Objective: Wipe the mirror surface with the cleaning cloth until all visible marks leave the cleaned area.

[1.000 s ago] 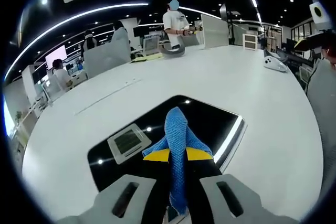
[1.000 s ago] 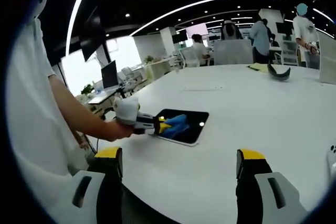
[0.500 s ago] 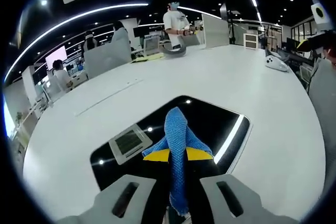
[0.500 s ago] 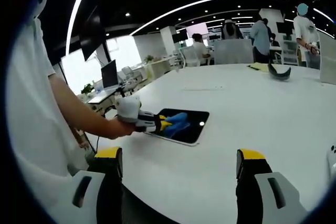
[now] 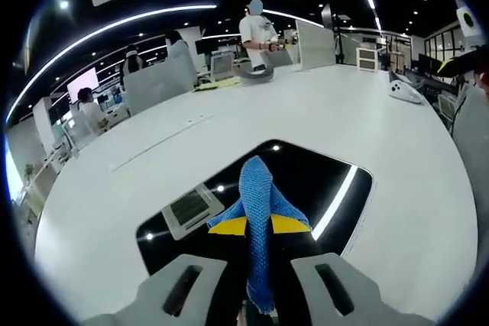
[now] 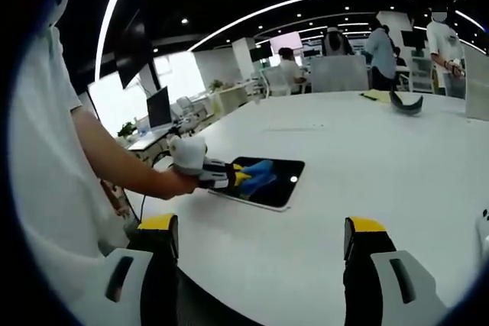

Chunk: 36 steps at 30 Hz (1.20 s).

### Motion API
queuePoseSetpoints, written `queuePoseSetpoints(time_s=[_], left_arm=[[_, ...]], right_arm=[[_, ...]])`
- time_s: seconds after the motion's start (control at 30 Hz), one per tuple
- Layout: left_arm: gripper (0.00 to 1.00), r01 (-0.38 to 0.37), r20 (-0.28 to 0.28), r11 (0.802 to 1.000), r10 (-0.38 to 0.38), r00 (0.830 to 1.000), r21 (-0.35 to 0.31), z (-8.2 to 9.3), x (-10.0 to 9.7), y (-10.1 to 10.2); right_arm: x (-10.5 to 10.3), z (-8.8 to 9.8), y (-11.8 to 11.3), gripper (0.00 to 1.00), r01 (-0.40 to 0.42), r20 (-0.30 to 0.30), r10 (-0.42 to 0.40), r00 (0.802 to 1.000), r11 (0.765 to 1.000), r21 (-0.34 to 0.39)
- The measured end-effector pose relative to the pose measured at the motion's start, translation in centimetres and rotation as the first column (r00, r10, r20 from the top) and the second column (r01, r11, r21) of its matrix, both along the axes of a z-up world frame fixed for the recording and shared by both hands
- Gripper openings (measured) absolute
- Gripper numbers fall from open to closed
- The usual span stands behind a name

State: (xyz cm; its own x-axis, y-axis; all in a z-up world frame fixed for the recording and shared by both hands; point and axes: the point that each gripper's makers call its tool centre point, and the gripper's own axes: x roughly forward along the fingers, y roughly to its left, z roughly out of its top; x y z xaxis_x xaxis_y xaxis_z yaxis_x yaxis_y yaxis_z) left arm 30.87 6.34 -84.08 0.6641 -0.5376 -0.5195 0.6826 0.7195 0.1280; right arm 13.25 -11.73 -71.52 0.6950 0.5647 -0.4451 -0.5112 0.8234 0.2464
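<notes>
A broad white table spreads ahead of both grippers. On it, directly under and ahead of the left gripper, lies the dark mirror, flat and reflecting ceiling lights. The left gripper's jaws are clamped on the blue cleaning cloth, which is pressed against the mirror's near part. The right gripper hangs well to the mirror's right, above the table, jaws wide apart and holding nothing.
</notes>
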Motion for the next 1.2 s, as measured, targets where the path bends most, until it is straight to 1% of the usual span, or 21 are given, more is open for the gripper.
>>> queuePoseSetpoints(time_s=[0.7, 1.2], left_arm=[[0.07, -0.001, 0.011, 1.000, 0.001, 1.000, 0.005, 0.0, 1.6, 0.8], [0.07, -0.016, 0.021, 1.000, 0.016, 1.000, 0.007, 0.0, 2.7, 1.6]], right_arm=[[0.2, -0.2, 0.1, 0.89, 0.000, -0.010, 0.000, 1.000, 1.000, -0.004], [0.3, -0.4, 0.1, 0.89, 0.004, -0.020, -0.004, 1.000, 1.000, -0.007]])
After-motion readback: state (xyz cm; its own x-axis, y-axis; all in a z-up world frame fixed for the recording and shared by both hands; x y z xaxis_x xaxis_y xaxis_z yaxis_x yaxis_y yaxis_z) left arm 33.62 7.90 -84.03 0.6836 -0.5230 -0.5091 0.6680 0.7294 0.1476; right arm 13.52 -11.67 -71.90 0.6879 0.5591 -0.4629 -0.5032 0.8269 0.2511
